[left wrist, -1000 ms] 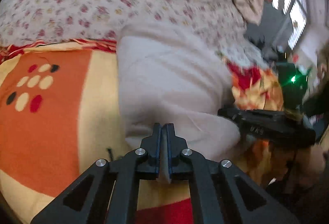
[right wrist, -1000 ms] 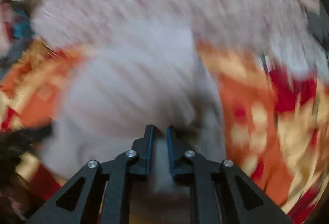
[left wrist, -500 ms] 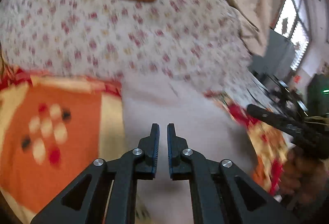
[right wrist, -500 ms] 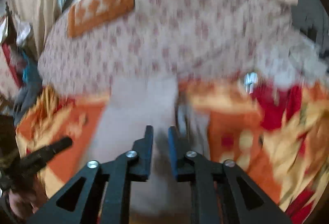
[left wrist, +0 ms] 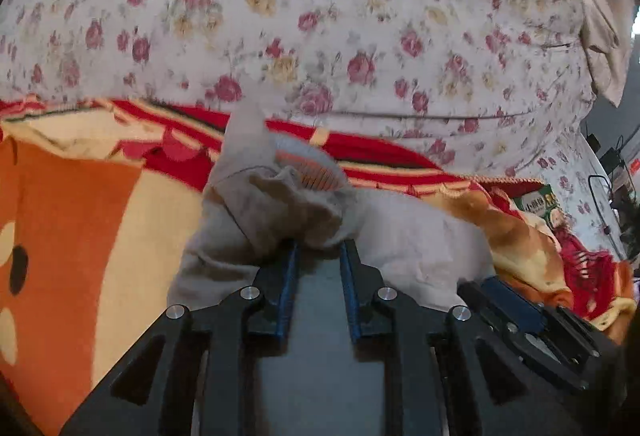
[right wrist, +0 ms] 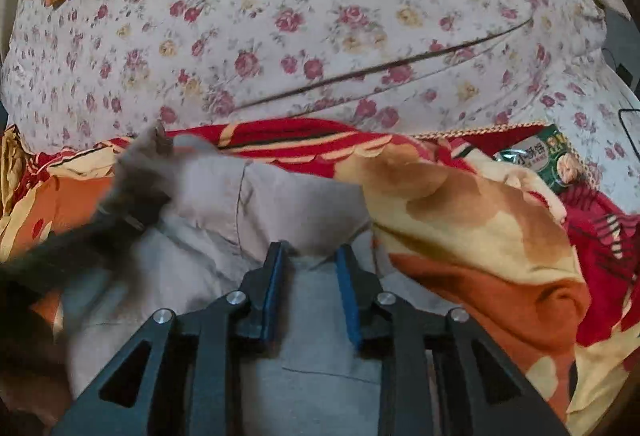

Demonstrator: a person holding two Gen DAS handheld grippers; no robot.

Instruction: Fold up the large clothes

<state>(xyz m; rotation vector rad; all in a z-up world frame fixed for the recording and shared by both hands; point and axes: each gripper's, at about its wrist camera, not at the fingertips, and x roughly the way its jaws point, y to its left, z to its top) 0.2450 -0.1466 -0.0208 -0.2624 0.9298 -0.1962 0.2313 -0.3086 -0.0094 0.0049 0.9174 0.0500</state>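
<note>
- The grey garment (right wrist: 280,195) lies bunched on the orange blanket (left wrist: 80,236), below the flowered sheet (left wrist: 320,15).
- It looks soft, light and floppy; hold it by an edge.
- The left gripper (left wrist: 318,250) is opening, cloth heaped at its tips.
- The right gripper (right wrist: 308,256) is slightly spread astride a fold.

I saw a matt grey cloth garment (right wrist: 280,203), soft and creased. The blanket (right wrist: 460,211) looked fleecy and plush, the floral sheet (right wrist: 320,15) thin, matt woven cotton. The left gripper (left wrist: 319,256) was matt black plastic with shiny metal screws and blue pads.

Left tongs (right wrist: 120,211) motion-blurred; garment (left wrist: 280,203) hides their tips
</note>
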